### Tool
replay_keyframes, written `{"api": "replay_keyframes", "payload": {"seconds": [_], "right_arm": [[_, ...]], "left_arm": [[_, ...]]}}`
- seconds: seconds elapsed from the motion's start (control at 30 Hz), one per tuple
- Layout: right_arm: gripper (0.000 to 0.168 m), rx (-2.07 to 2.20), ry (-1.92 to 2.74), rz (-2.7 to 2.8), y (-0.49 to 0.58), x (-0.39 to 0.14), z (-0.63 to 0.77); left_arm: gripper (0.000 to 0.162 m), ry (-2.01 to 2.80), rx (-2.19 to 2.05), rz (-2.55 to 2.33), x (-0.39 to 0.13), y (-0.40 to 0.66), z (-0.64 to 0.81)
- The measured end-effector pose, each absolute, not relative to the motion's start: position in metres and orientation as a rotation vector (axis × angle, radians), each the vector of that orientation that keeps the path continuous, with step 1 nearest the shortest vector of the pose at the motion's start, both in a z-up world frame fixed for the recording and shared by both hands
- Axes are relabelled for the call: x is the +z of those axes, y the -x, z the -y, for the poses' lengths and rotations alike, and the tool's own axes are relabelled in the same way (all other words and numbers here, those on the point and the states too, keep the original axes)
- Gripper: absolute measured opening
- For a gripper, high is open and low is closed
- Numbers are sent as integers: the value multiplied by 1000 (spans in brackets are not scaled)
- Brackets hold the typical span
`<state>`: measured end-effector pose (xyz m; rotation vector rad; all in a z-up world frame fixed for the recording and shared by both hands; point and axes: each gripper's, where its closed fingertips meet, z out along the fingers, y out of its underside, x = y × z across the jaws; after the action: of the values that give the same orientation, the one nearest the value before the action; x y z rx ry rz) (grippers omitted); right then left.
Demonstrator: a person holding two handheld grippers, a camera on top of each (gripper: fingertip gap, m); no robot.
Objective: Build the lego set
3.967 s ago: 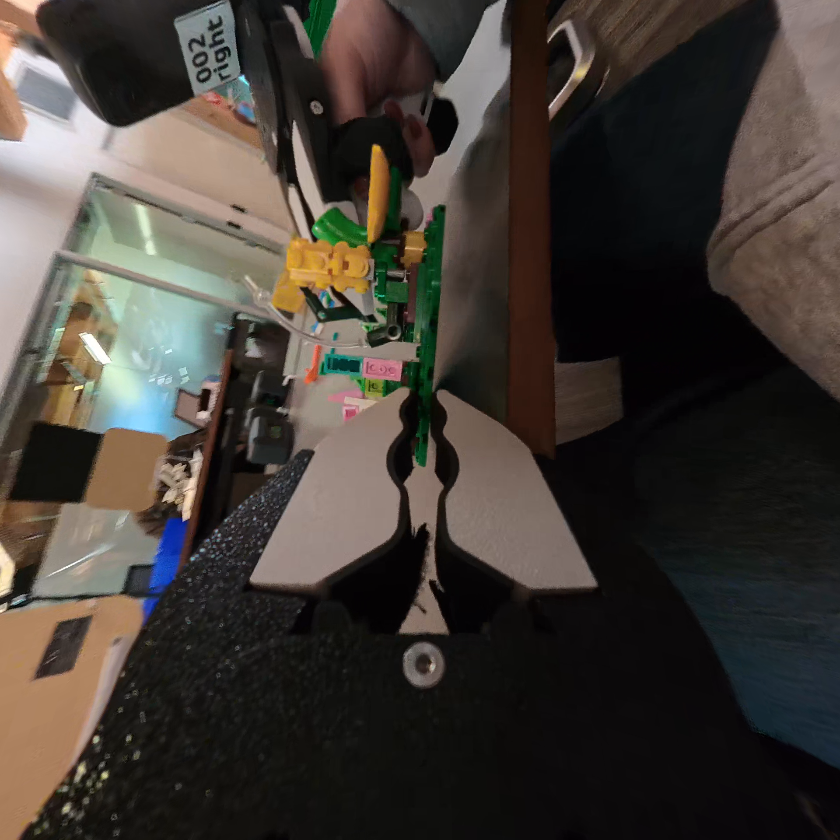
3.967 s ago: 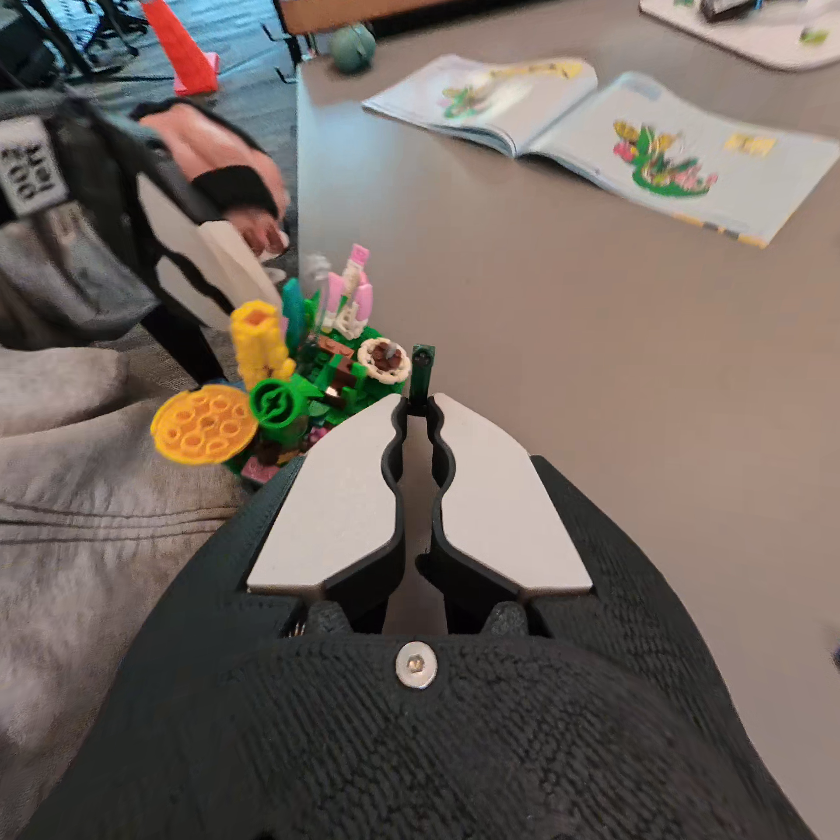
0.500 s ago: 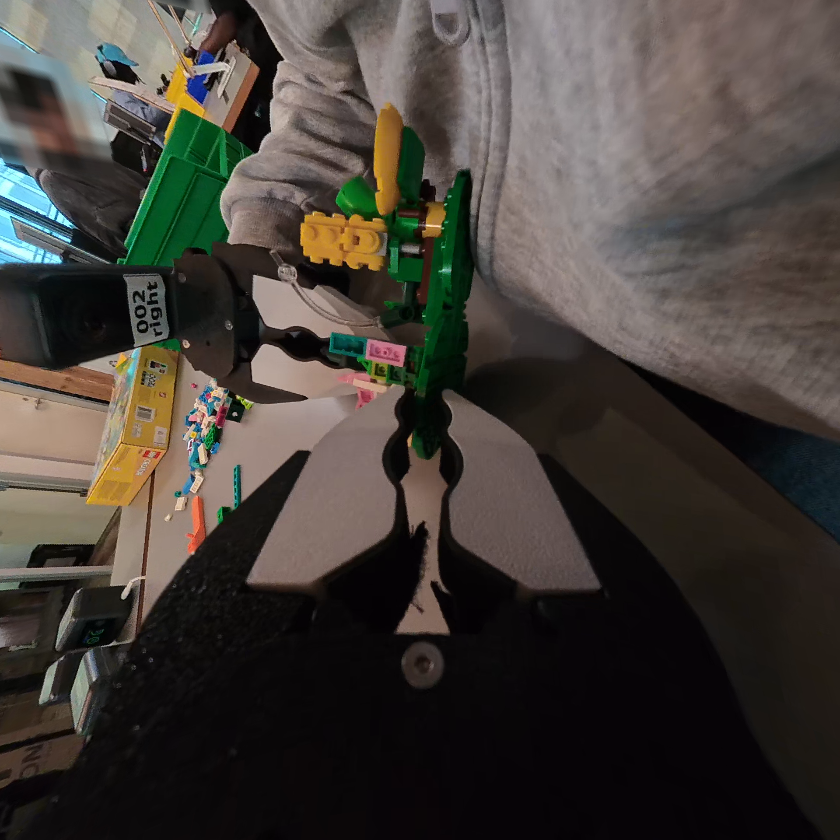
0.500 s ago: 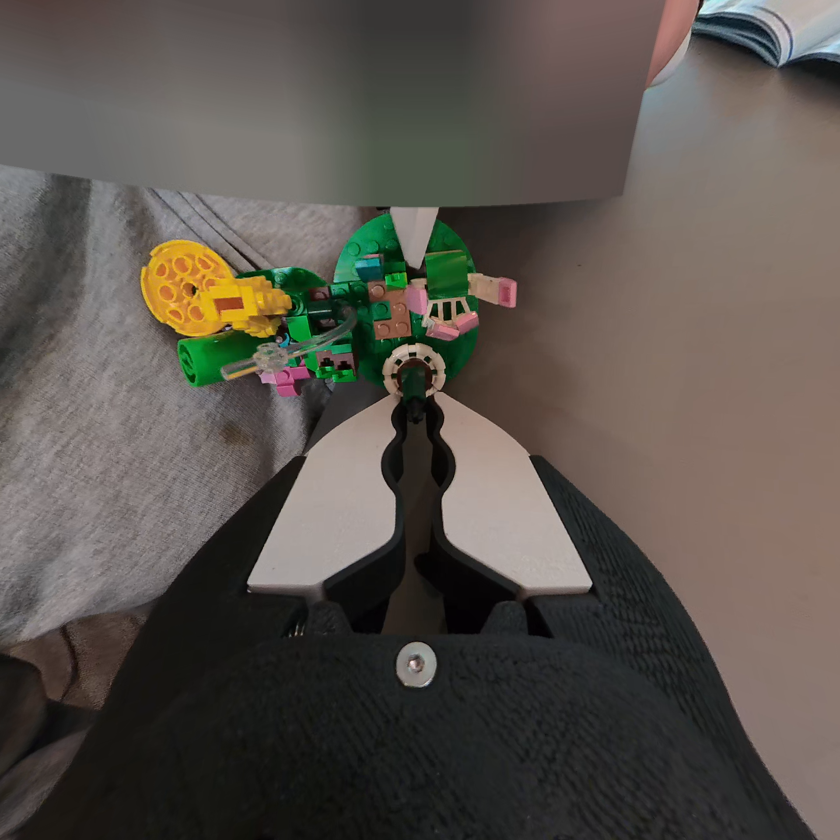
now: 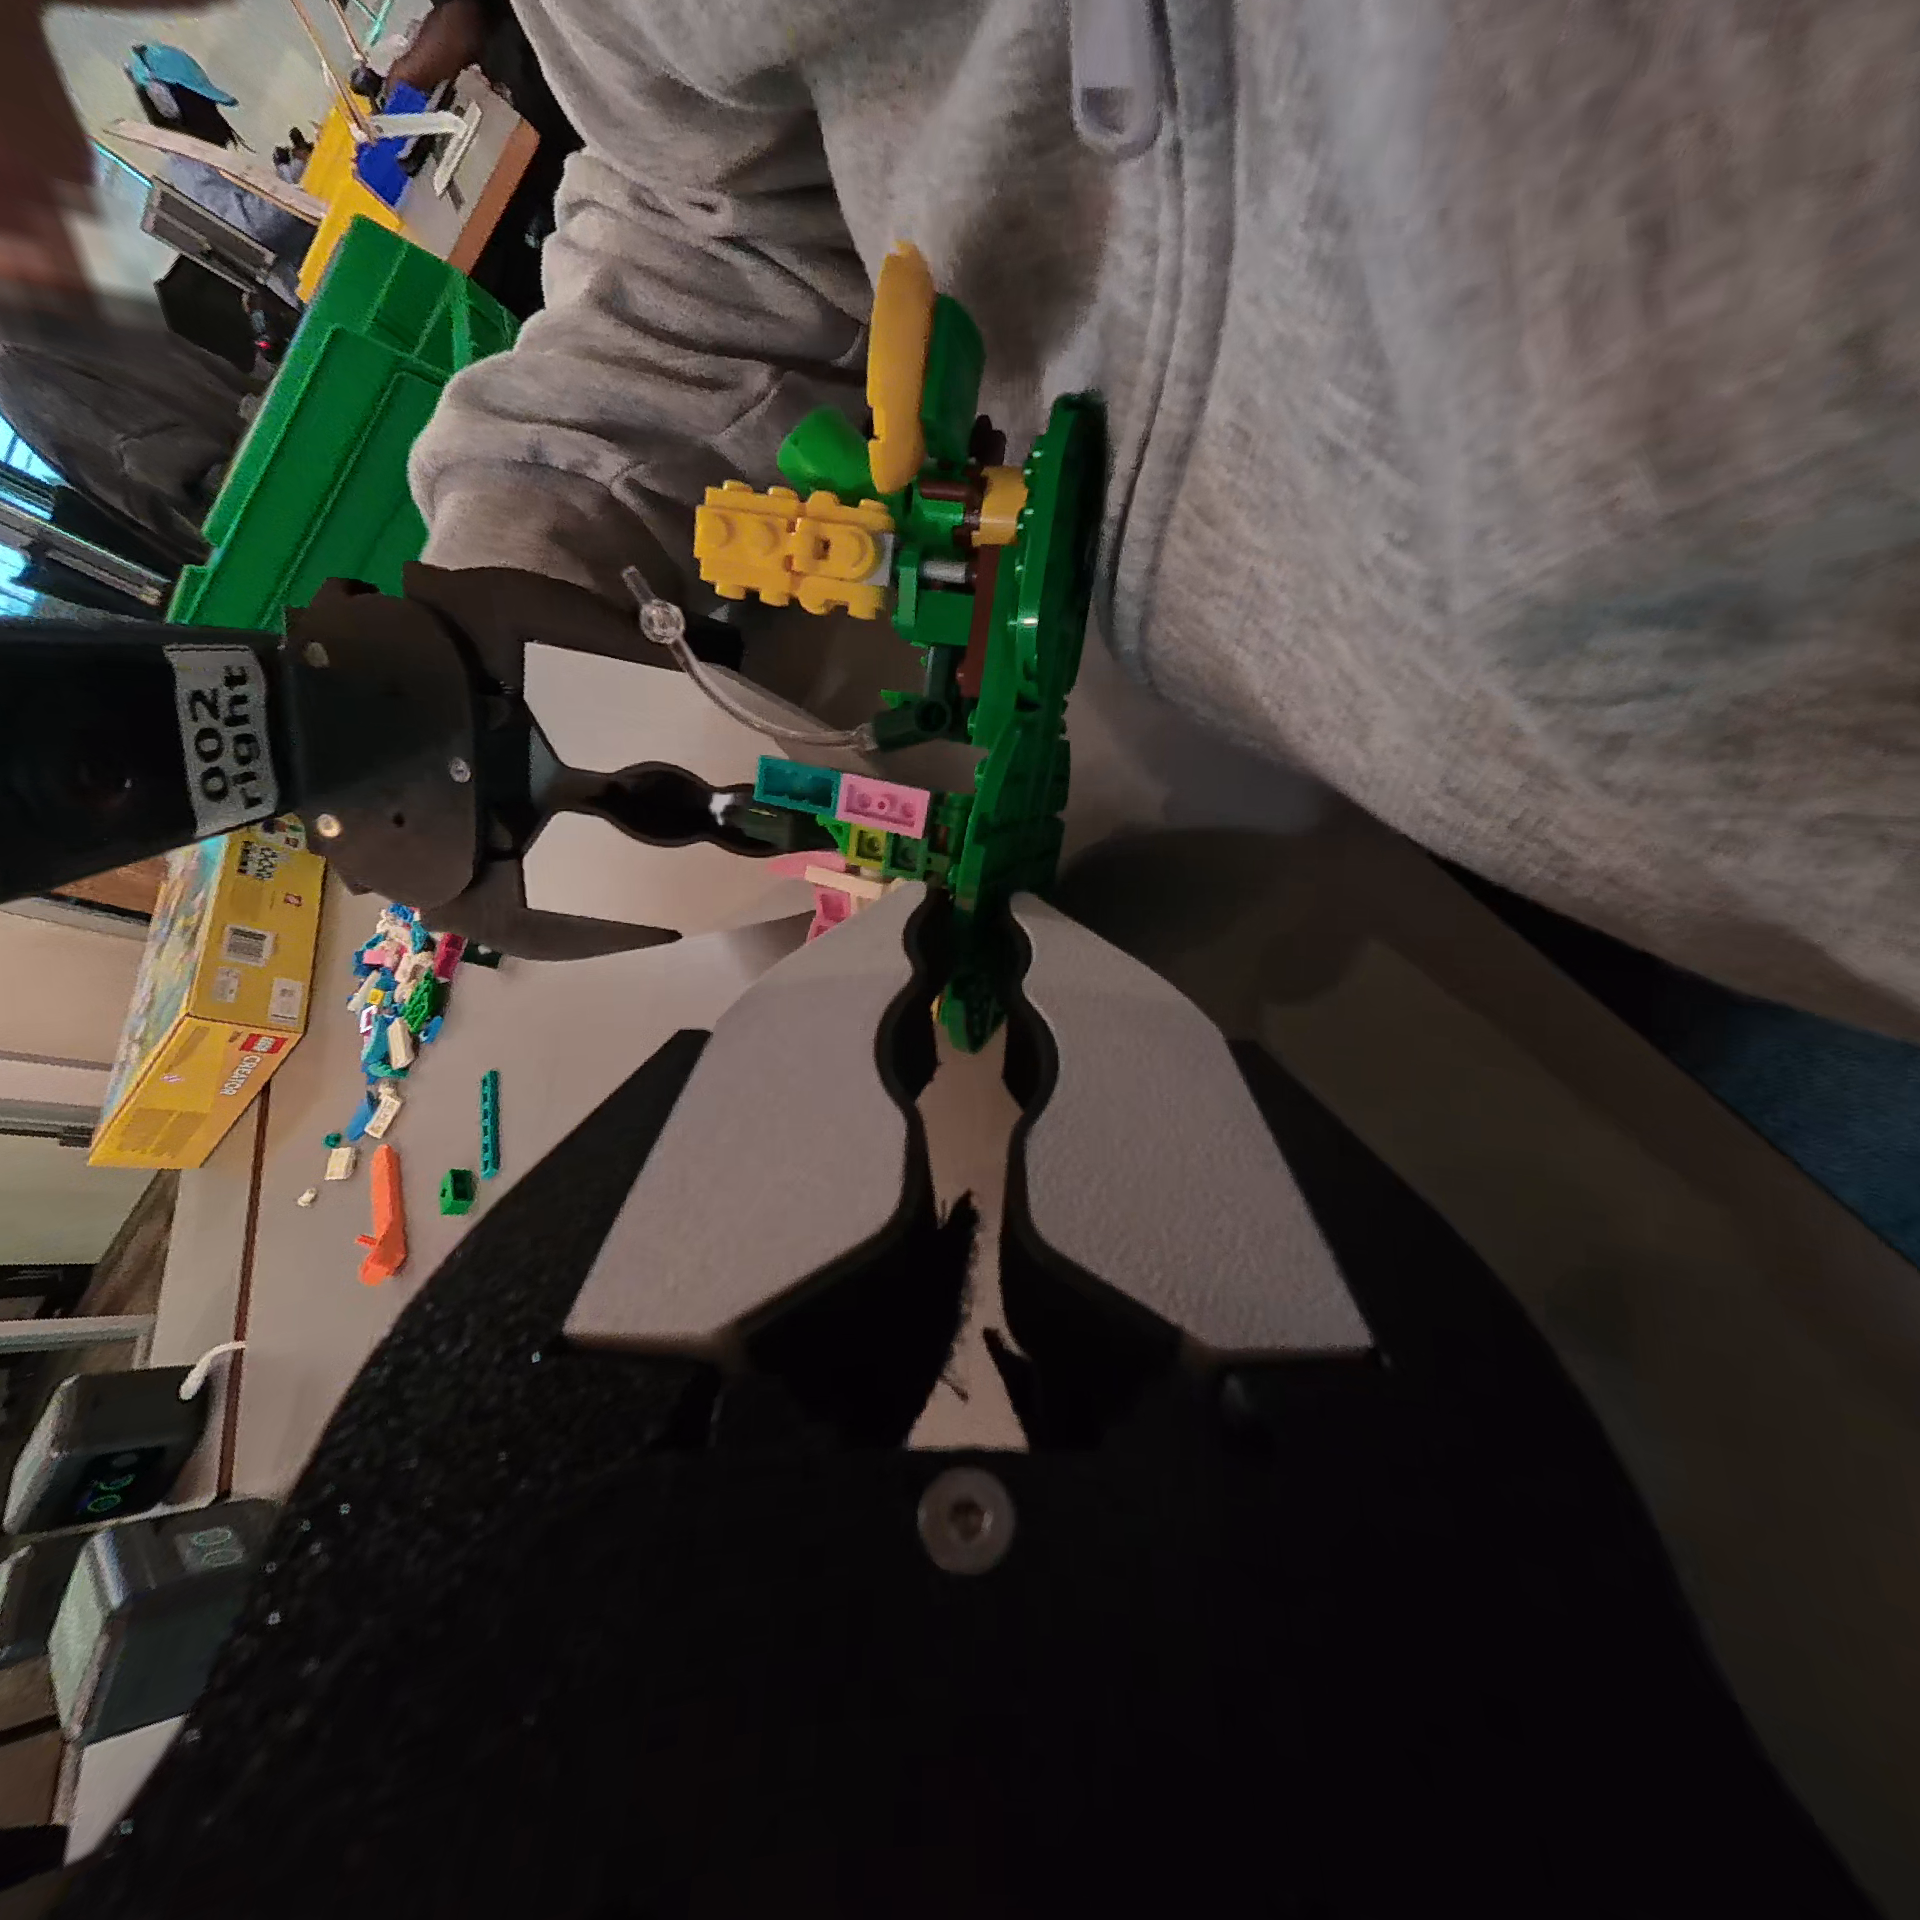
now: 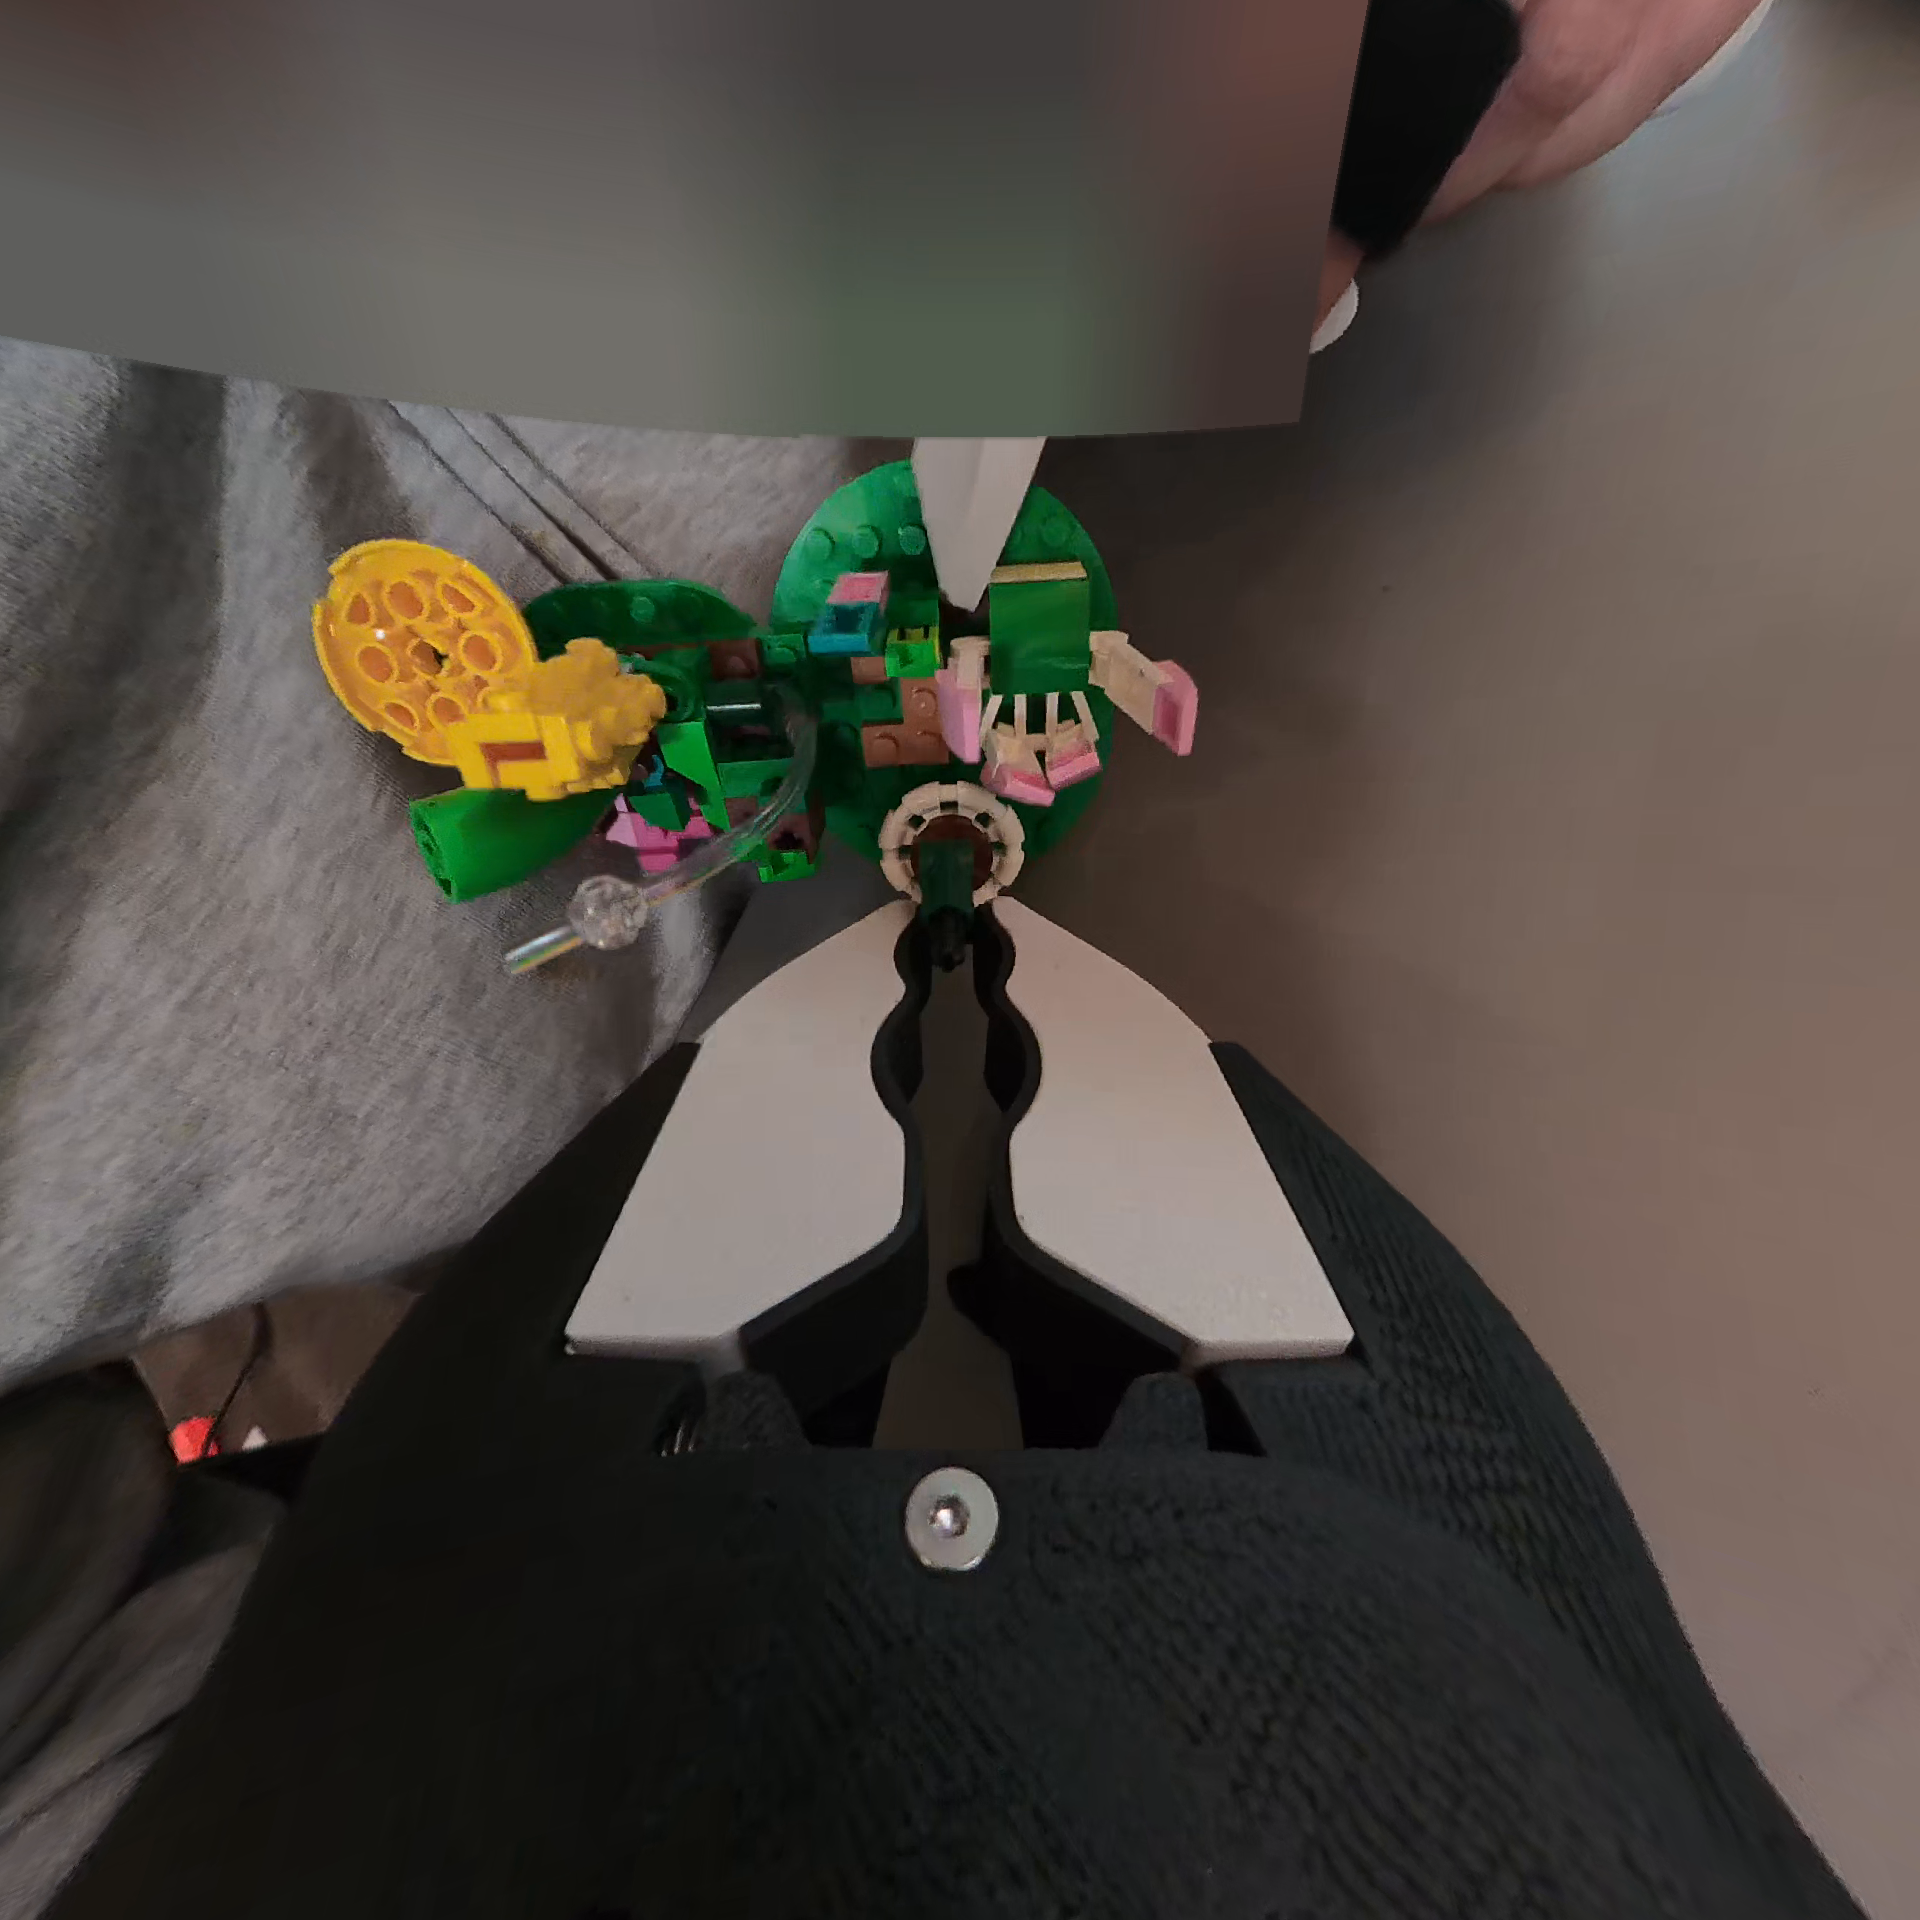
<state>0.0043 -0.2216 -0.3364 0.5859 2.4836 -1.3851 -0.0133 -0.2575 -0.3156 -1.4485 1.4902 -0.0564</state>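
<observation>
1. So, your left gripper [image 5: 966, 940] has its pale fingers pressed onto the lower edge of the round green studded base plate [image 5: 1029, 727] of the plastic-brick flower model, which is held on edge, studs facing left in the left wrist view, right in front of your grey sweatshirt [image 5: 1455, 416].
2. Your right gripper [image 6: 951, 920] is pinching a small dark green peg piece [image 6: 945, 868], and the peg's far end sits in the white ringed brown socket [image 6: 954, 831] at the near rim of that plate (whether it is fully seated, you cannot tell from either view).
3. On the plate you can see a yellow dish-shaped disc [image 6: 416, 649], a chunky yellow brick cluster [image 5: 790, 540], a clear curved tube with a bead end [image 6: 665, 894], a glossy green tile [image 6: 1039, 629], and pink-and-cream petal pieces [image 6: 1039, 748].
4. Beyond the model in the left wrist view, the grey tabletop [image 5: 312, 1299] carries a scatter of loose coloured bricks [image 5: 400, 997], a yellow set box [image 5: 208, 997] and an orange piece [image 5: 382, 1210].
5. A green plastic crate [image 5: 343, 436] stands farther back.
</observation>
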Motion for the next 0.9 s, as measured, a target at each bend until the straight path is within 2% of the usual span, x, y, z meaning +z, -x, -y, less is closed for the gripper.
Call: {"api": "replay_keyframes", "payload": {"seconds": [0.9], "right_arm": [[6, -1357, -589, -2483, -7, -340, 230]], "left_arm": [[10, 1451, -62, -1486, -315, 11, 259]]}}
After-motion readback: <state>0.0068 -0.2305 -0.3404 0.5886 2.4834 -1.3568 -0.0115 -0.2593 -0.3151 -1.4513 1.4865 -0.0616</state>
